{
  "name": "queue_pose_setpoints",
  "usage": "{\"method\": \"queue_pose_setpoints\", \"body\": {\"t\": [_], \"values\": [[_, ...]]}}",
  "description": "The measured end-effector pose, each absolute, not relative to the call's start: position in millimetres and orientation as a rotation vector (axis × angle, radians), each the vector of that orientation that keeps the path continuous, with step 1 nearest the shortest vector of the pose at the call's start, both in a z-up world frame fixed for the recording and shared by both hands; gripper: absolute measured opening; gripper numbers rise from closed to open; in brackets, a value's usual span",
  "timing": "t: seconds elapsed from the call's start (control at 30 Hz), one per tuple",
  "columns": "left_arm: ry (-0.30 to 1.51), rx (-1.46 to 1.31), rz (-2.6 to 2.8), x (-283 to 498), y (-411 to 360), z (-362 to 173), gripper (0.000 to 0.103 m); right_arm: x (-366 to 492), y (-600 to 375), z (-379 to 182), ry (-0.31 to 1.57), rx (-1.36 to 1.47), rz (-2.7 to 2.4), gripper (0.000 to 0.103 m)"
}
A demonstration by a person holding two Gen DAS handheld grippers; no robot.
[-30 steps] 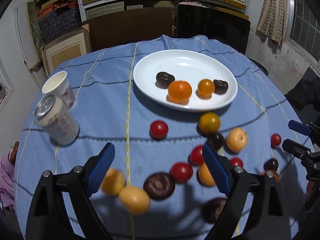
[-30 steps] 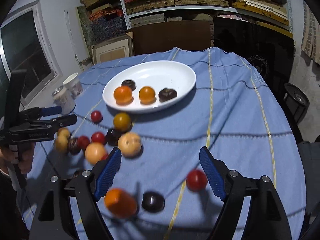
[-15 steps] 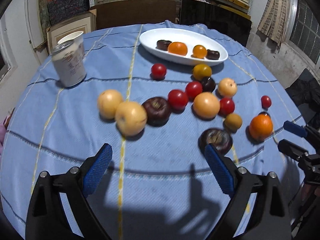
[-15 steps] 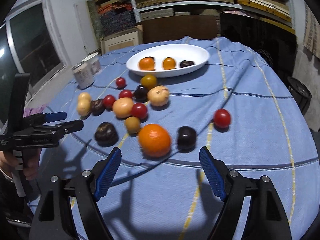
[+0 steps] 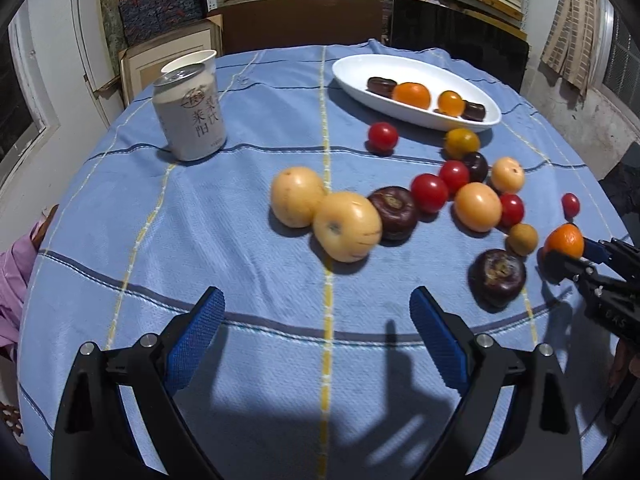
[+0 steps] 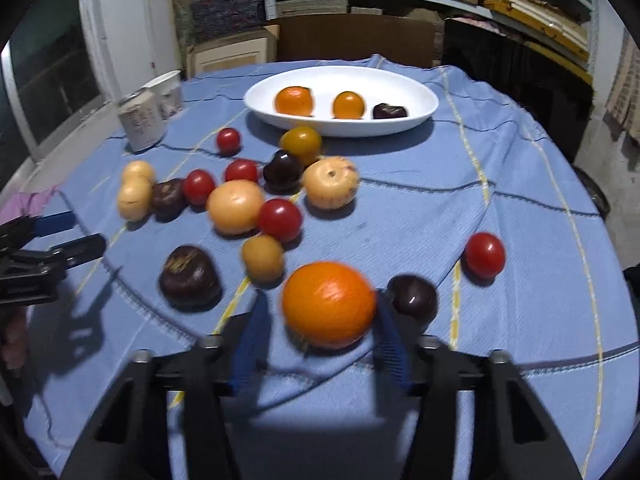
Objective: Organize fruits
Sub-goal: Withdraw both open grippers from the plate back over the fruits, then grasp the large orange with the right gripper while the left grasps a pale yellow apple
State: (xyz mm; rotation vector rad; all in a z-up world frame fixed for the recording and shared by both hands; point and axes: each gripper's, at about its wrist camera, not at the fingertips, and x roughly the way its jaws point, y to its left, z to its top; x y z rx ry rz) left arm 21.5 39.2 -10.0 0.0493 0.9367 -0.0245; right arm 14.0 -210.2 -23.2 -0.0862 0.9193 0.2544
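the orange (image 6: pixel 329 305) sat on the cloth (image 6: pixel 520 184) at the near edge of the scattered fruit, between the blue pads of the right gripper (image 6: pixel 320 338). the right pad looked to be touching its side; on the left a thin gap seemed to remain, though blur made that hard to judge. so the jaws had narrowed around it, but whether they were clamped on it i could not tell. in the left wrist view the same orange (image 5: pixel 565 241) showed at the tips of that gripper (image 5: pixel 576 258), low on the cloth.

just beside the orange lay a dark plum (image 6: pixel 413 300), close behind the right pad, with a small yellow fruit (image 6: pixel 263 258) and another dark fruit (image 6: pixel 189 275) to the left. a red tomato (image 6: pixel 484 255) sat apart on the right. farther back was the main cluster, then the plate (image 6: pixel 416 118), which already held two orange fruits and dark ones. a can (image 6: pixel 141 121) and cup stood at the far left.

the left gripper (image 5: pixel 318 336) hung over bare cloth with its jaws wide apart and nothing between them, short of the two big yellow fruits (image 5: pixel 325 213).

the step in hand looked like the grasp on the orange, early in the sorting, since most fruit lay loose. the next move would call for a firm close, a straight lift clear of the plum, then a carry over the cluster to a bare part of the plate, probably by the other oranges.
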Motion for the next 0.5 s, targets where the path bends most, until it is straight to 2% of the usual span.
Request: {"method": "queue_pose_setpoints", "body": {"t": [0.3,0.37,0.43,0.5], "values": [[0.95,0.032,-0.026,46,42,-11,0.09,2,-217,-22,0.931,-0.026,0.342,0.046],[0.964,0.014,-0.039,51,40,-13,0.083,0,-219,-22,0.94,-0.014,0.355,0.046],[0.992,-0.011,-0.057,59,37,-17,0.069,-1,-220,-21,0.938,-0.012,0.359,0.046],[1.021,-0.033,-0.068,68,36,-24,0.065,-2,-221,-20,0.934,-0.01,0.366,0.046]]}}
